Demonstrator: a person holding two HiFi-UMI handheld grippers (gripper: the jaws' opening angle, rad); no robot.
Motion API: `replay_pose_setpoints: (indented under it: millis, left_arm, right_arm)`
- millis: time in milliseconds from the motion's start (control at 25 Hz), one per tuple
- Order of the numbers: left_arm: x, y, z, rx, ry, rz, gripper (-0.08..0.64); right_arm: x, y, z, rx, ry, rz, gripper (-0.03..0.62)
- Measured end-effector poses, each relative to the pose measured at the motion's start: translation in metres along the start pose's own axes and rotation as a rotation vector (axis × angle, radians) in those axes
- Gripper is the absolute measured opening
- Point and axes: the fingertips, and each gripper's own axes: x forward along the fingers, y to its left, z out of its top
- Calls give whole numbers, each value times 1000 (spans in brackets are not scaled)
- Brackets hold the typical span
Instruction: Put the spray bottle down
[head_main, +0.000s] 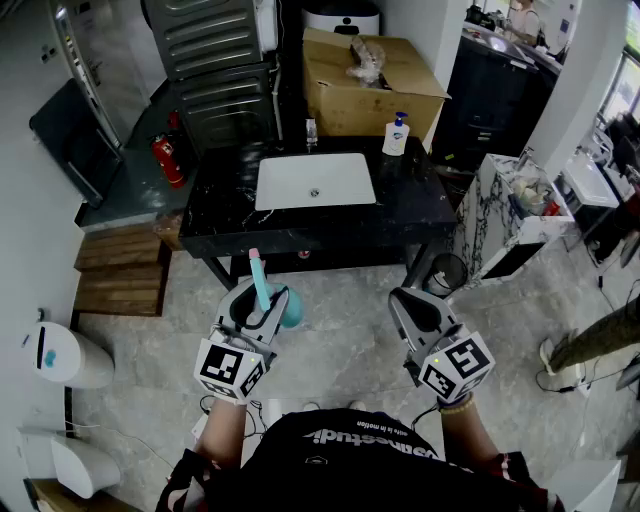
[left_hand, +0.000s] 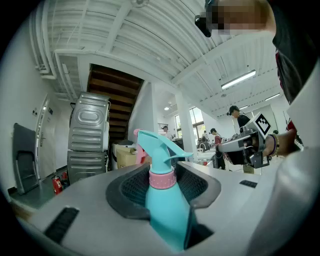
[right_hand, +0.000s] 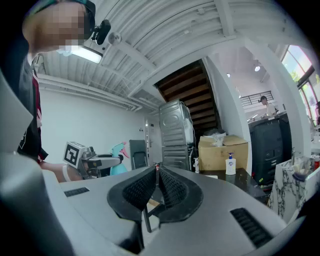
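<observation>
A soap bottle stands on the black counter beside the white sink.

My spray bottle is turquoise, and its collar is pink with pale dots. My left gripper and right gripper are grey, with black meshed pads and black-and-white square markers. The counter is black marble, the sink white and the box brown.

Both grippers are held level, side by side, in the lower middle of the head view. The left gripper is clamped on a spray bottle. The right gripper is seen with its jaws pressed together on nothing.
</observation>
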Motion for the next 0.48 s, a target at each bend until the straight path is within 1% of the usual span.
replay_pose_setpoints:
  millis: [480]
  left_arm:
    - [-2,-2,3,0,-2,-6,175]
  right_arm:
    - [-1,5,-1,-12,14,-4,41]
